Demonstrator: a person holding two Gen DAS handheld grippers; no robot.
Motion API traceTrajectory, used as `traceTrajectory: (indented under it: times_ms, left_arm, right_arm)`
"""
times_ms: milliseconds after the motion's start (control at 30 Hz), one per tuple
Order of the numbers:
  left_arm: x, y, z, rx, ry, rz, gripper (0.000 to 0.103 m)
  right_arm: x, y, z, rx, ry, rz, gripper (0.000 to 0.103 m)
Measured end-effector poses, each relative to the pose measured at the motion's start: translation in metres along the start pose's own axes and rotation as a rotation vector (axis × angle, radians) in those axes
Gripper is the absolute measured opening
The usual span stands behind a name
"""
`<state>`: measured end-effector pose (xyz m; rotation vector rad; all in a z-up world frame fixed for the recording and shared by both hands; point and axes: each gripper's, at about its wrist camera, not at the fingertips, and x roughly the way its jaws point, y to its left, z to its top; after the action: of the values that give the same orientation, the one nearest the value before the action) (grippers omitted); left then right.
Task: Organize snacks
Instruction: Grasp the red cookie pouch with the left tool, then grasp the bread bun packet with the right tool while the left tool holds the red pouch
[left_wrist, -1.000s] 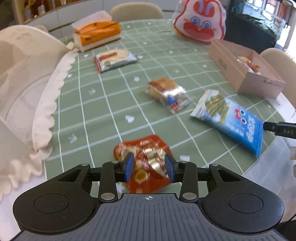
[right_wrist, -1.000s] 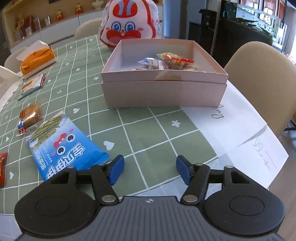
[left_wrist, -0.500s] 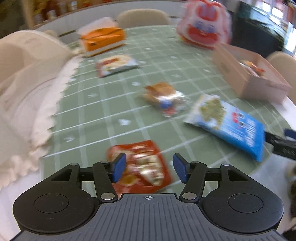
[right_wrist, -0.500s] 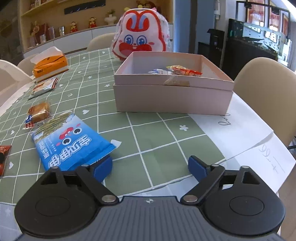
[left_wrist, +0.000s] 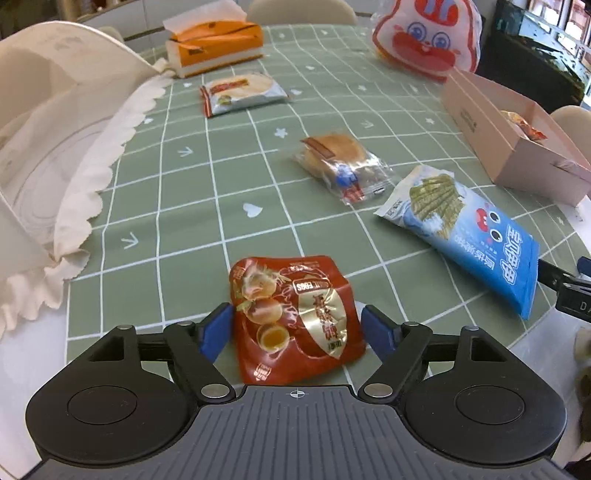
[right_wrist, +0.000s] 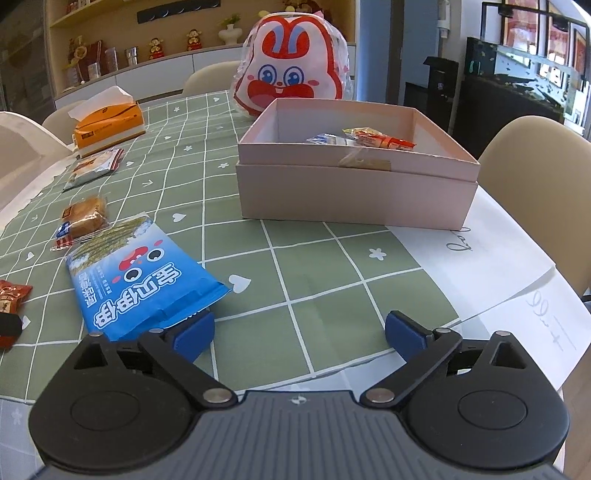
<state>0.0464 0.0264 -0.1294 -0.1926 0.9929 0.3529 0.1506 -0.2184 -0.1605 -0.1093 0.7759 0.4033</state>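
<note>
1. Left gripper (left_wrist: 297, 326): jaws now spread wide to either side of the red snack packet (left_wrist: 293, 319), no longer pinched onto it as a second ago; blue pads just beside the packet's edges, contact not clear.
2. Red snack packet: flat on the green checked tablecloth (left_wrist: 184, 206) at the near edge, sharp now after the blur half a second ago; small white label reading roughly "SALT EGGS", gold shield with Chinese characters, egg pictures.
3. Right gripper (right_wrist: 299, 332): jaws wider apart than a second ago, holding nothing; left pad now tucked under the near corner of the blue seaweed packet (right_wrist: 144, 280), where earlier only beside it.
4. Blue seaweed packet: lying near the table edge, between the red packet and the pink box (right_wrist: 354, 192); large white Chinese characters, cartoon eyes and a red shape, green seaweed strips printed at the far end.
5. Pink box: open, well beyond the right gripper, a red-orange wrapper and a blue-white one inside; writing on them too small to read.
6. Elsewhere, unchanged: wrapped cake (left_wrist: 341, 164) mid-table, flat biscuit packet (left_wrist: 242, 92) farther back, orange tissue box (left_wrist: 214, 46), rabbit-face bag (right_wrist: 293, 79) behind the box.
7. White paper (right_wrist: 498, 258) under the box's right side: handwritten marks, not legible.
</note>
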Motion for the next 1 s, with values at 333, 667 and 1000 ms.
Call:
traceTrajectory:
  times_ms: [333,667,1000]
  left_arm:
    - [0.001,0.005,0.000,0.014,-0.010,-0.003,0.080]
    - [-0.016,0.028,-0.004,-0.083,0.029,-0.131,0.076]
    - [-0.040,0.047,-0.004,-0.113,0.017,-0.246,0.076]
  right_arm:
    - [-0.002,-0.001,0.000,-0.021,0.020,0.020,0.103]
    - [-0.020,0.003,0.044,-0.095,0.025,0.128,0.093]
    - [0.045,0.146,0.104,-0.238,0.115,0.305,0.093]
